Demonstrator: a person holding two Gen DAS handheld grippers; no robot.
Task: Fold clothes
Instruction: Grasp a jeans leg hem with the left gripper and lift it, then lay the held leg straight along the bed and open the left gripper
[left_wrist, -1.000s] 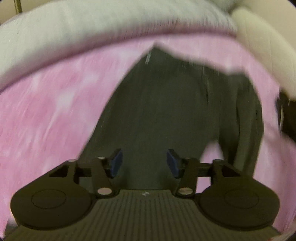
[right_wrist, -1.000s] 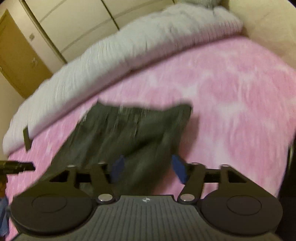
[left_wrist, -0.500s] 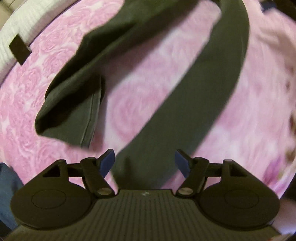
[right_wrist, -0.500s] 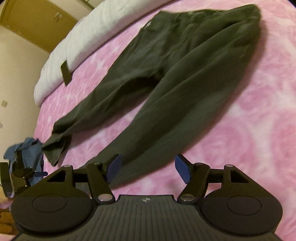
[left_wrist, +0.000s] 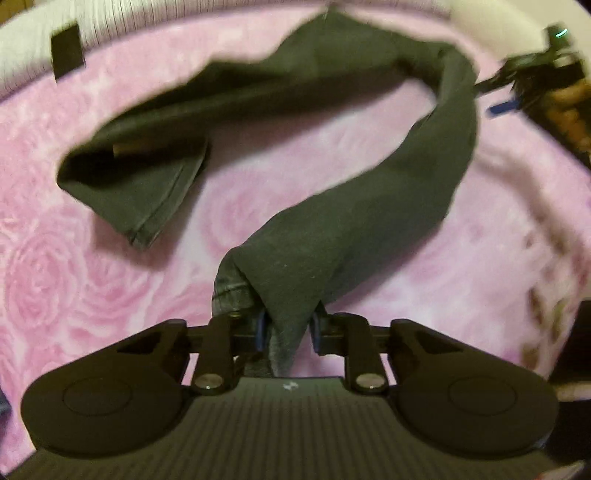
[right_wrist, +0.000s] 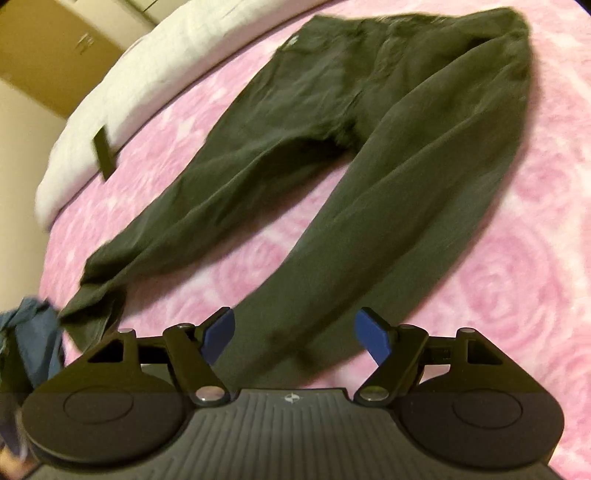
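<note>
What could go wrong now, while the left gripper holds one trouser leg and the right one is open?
1. The left gripper pinches only the bunched hem of the dark green trousers; it may slip out when pulled.
2. The other leg's cuff is already turned over, so the fold could come out uneven.
3. The open right gripper holds nothing, so one-sided pulling may drag the trousers askew on the pink blanket.

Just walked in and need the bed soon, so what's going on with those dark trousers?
A person is folding a pair of dark trousers spread on the pink rose-patterned blanket, working with a handheld claw in each hand. The left claw is shut on the hem of one trouser leg, bunching and lifting it. The right claw is open, hovering at the foot end of the trousers and gripping nothing. No fold has been laid down yet.
</note>
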